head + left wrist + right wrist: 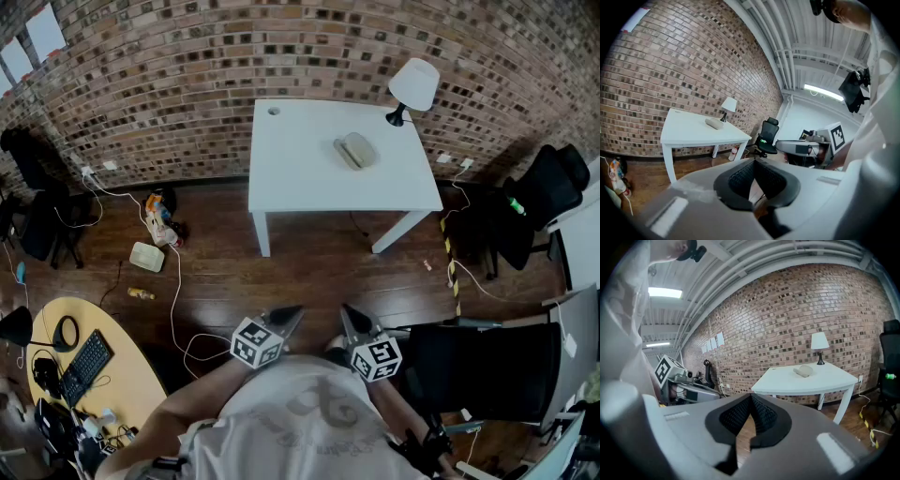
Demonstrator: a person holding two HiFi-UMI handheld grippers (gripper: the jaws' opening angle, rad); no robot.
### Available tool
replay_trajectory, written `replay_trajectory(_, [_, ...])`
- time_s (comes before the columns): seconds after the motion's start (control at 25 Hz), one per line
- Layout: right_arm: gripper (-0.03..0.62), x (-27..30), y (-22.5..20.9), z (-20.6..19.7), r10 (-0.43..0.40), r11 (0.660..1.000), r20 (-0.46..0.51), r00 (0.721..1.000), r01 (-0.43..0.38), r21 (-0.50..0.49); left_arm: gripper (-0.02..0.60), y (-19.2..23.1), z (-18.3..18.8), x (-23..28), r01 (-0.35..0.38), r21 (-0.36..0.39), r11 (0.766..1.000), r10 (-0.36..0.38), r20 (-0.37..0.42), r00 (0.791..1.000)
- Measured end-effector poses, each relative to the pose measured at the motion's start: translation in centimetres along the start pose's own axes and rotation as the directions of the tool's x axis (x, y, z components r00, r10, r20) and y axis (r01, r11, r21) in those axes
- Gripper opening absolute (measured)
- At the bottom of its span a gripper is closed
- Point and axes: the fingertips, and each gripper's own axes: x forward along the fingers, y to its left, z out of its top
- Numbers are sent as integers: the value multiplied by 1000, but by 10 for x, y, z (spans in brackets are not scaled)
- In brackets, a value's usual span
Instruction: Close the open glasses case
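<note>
**Both grippers shut and empty, case far off on the table**

From the head view I can barely read the glasses case [356, 150]. It is a small beige oval lump with a flatter flap on its left side, and I cannot tell how far the lid stands open. It lies right of centre on the white table [281, 159], in the upper middle of the frame, near a white-shaded lamp [412, 86] at the table's back right corner. My shirt covers the bottom centre and cuts off both gripper bodies behind their marker cubes.

The left gripper [286, 319] and right gripper [354, 319] sit low in the frame, well apart from the table. In each gripper view the ribbed black pads meet at the tips, with nothing between them [754, 161] [751, 397].

The room has a rough brick wall [169, 84] and a dark plank floor [309, 281] with white cables trailing over it. A black office chair [548, 187] stands at the right. A round yellow desk [131, 375] holding a keyboard [86, 364] is cut off at the lower left.
</note>
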Motion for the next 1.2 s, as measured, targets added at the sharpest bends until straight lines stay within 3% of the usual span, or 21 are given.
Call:
replay_trajectory(0.2, [8, -3, -11, -7, -14, 1000, -10, 1000, 14, -15, 5, -2, -7, 14, 19, -1, 1000, -19, -19, 1000])
replay_trajectory(0.56, [8, -7, -65, -12, -39, 997, -9, 999, 40, 69, 5, -3, 8, 64, 32, 15, 999, -31, -61, 998])
replay_trajectory(1.0, [8, 5, -189, 29, -4, 994, 22, 1000, 1, 106, 5, -1, 79, 178, -15, 79, 997, 17, -32, 999])
replay_trajectory(1.2, [8, 5, -228, 42, 26, 993, 37, 999, -30, 115, 5, -8, 93, 216, -36, 85, 996, 39, -35, 999])
